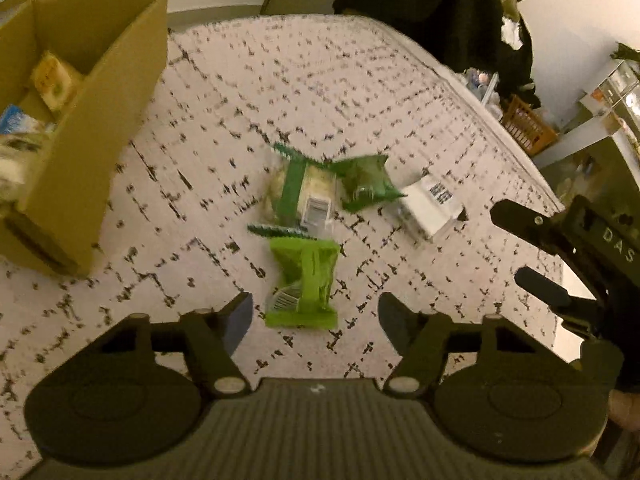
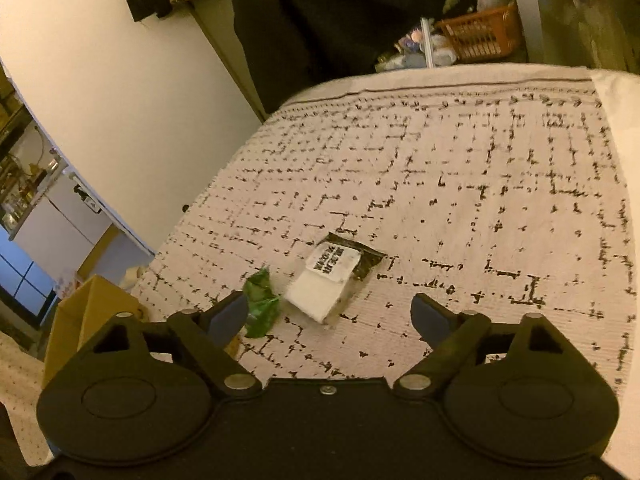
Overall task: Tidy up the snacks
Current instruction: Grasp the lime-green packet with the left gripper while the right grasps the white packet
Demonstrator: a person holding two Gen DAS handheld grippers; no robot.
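Several snack packets lie on the patterned cloth. A light green packet (image 1: 303,284) lies just ahead of my open, empty left gripper (image 1: 315,318). Beyond it are a clear packet with a green band (image 1: 301,196), a dark green packet (image 1: 366,184) and a white packet with black print (image 1: 432,204). An open cardboard box (image 1: 100,120) at the left holds several snacks. My right gripper (image 2: 330,316) is open and empty, just short of the white packet (image 2: 332,280); the dark green packet (image 2: 260,304) is by its left finger. It also shows in the left wrist view (image 1: 532,248), right of the white packet.
The cloth-covered surface (image 2: 480,184) stretches far and right. Dark clothes (image 2: 320,12) hang behind it. An orange basket (image 2: 480,36) and small clutter sit past the far edge. A corner of the cardboard box (image 2: 92,308) shows at the left.
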